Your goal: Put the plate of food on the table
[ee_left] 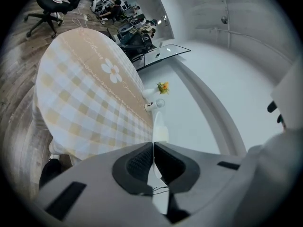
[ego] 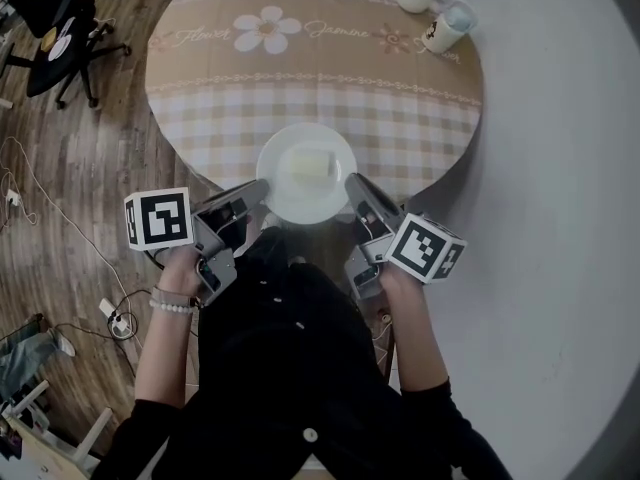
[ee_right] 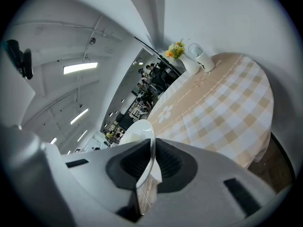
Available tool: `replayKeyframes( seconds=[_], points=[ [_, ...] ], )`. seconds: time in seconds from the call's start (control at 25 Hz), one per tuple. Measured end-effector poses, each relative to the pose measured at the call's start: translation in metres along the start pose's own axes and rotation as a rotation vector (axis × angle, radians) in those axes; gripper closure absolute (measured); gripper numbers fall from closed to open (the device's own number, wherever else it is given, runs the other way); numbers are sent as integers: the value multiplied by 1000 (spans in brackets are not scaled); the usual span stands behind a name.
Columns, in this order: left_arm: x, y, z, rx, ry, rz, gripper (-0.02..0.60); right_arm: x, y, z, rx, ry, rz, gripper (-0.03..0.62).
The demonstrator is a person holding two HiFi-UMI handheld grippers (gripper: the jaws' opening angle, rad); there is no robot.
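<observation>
Both the left gripper [ego: 260, 188] and right gripper [ego: 352, 182] clamp the plate [ego: 300, 200] at frame centre, above the table [ego: 300, 78] edge; uneven lowering could spill the food [ego: 308, 163].

Plate [ego: 276, 194] at near edge of table [ego: 300, 78], between left hand-held gripper [ego: 260, 188] and right hand-held gripper [ego: 353, 181]

A round table [ego: 330, 88] under a beige checked cloth with a daisy print fills the upper middle of the head view, close against a plain white wall [ego: 560, 168] on the right. Dark wooden floor [ego: 90, 138] runs down the left, with loose cables [ego: 40, 198] trailing across it. A black office chair [ego: 60, 28] stands at upper left. Strip lights [ee_right: 80, 68] glow on the ceiling at the left of the right gripper view.
</observation>
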State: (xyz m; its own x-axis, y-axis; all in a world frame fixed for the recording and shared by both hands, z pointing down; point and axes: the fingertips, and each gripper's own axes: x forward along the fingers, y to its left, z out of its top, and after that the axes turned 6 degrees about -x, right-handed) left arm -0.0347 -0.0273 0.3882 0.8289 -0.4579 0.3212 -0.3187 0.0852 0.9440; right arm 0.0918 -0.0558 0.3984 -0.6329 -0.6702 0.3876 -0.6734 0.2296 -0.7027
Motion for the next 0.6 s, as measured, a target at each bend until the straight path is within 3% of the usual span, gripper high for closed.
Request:
replayKeyframes(
  seconds=[0.24,0.6],
  points=[
    [4,8,51,-28,25,-5,574,40,4,21,15,3,-39,580],
    [8,7,72,28,52,-15,574,57,3,30,20,-32,-43,580]
  ],
)
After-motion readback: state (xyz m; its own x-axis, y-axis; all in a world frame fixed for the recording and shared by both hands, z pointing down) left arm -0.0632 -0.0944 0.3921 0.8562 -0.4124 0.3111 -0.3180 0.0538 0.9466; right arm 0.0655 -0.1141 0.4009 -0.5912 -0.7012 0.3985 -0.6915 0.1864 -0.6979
